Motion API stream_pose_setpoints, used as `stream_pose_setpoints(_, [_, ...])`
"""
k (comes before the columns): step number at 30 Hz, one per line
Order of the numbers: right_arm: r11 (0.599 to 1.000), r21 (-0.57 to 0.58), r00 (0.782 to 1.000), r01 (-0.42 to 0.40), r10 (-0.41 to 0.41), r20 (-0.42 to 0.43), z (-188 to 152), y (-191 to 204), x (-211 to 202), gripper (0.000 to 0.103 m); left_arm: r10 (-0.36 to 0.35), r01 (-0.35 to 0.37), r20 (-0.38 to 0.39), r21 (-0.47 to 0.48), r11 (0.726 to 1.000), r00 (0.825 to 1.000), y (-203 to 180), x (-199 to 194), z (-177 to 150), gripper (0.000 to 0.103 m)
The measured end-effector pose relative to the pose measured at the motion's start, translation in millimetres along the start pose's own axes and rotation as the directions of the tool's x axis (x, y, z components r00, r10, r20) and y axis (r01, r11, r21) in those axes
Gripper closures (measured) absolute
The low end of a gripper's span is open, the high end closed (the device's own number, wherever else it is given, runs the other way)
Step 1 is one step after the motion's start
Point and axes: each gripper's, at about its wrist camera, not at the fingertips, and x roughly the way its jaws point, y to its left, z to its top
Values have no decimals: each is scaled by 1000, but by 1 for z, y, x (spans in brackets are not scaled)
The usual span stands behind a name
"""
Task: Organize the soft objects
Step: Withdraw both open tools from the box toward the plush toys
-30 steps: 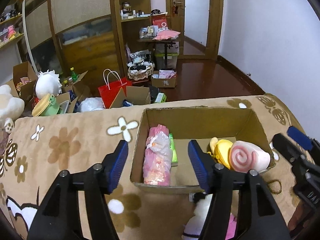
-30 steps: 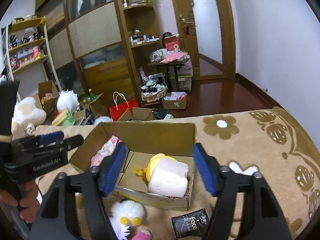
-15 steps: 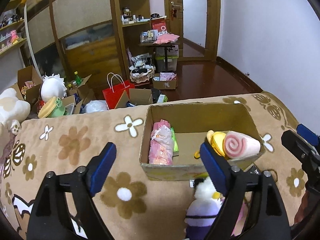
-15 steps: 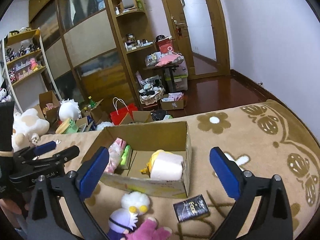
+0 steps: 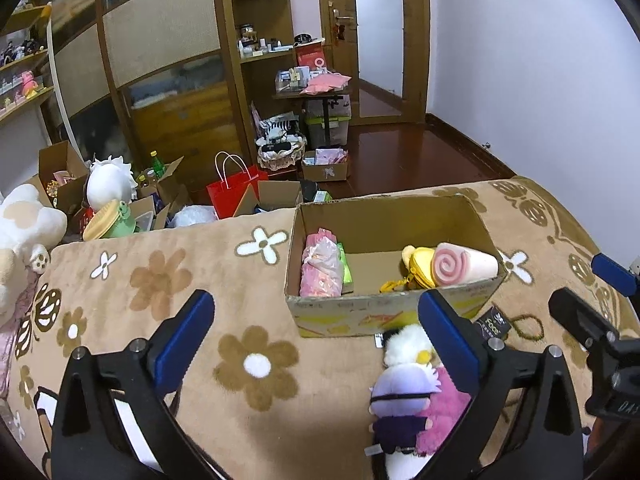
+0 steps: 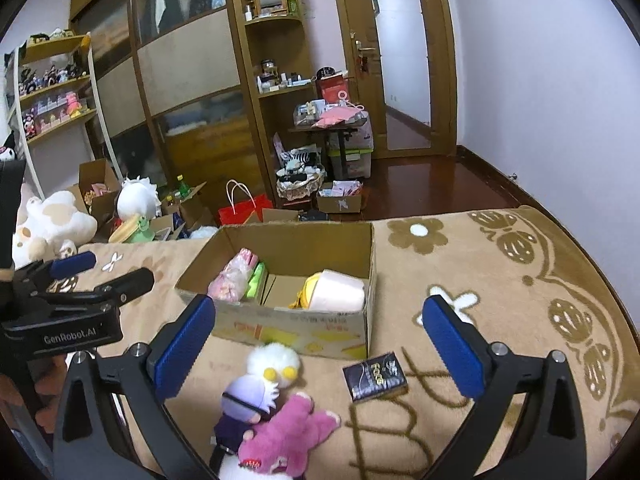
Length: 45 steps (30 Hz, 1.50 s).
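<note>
Between my left gripper's (image 5: 314,338) blue pads I see only flowered blanket (image 5: 160,280); its jaws have just been opening and now stand wide, holding nothing. My right gripper (image 6: 320,342) is spread just as wide and is also empty. From the right wrist view I read "GenRobot.AI" in pale letters on the black body of the left gripper.

Just below the right gripper's span lies a heap of soft toys: a lilac-headed doll (image 6: 250,398) with a dark band across its eyes, a white fluffy toy (image 6: 274,362) with two yellow spots touching the doll's head, and a pink plush (image 6: 288,436) lying against the doll. Beside them, flat on the blanket, is a small black packet (image 6: 374,376) printed with "Face".

Beyond the toys stands an open cardboard box (image 6: 288,330), its front printed in yellow and red; that writing is too small to read. Inside at one end is a pink crinkly bundle (image 5: 322,268) with something green beside it; at the other, a yellow plush (image 5: 420,266) touches a pink swirl roll (image 5: 460,268).
</note>
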Motion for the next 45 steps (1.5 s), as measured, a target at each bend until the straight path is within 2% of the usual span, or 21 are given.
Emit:
stream_pose_setpoints(6, [1000, -10, 1000, 1, -1, -22, -13, 9, -10, 0, -7, 7, -24, 15, 1000, 1000, 0, -8, -7, 2])
stream_pose_setpoints(20, [1000, 16, 995, 15, -13, -95, -38, 11, -9, 0, -36, 41, -140, 32, 999, 989, -2, 3, -23, 1])
stream_pose_setpoints(32, [997, 63, 981, 34, -21, -192, -57, 2, 18, 0, -72, 81, -251, 26, 996, 965, -11, 37, -35, 1])
stream_pose_setpoints(45, [997, 48, 955, 53, -37, -294, -74, -2, 48, 0, -120, 134, -321, 22, 991, 939, -26, 66, -39, 2])
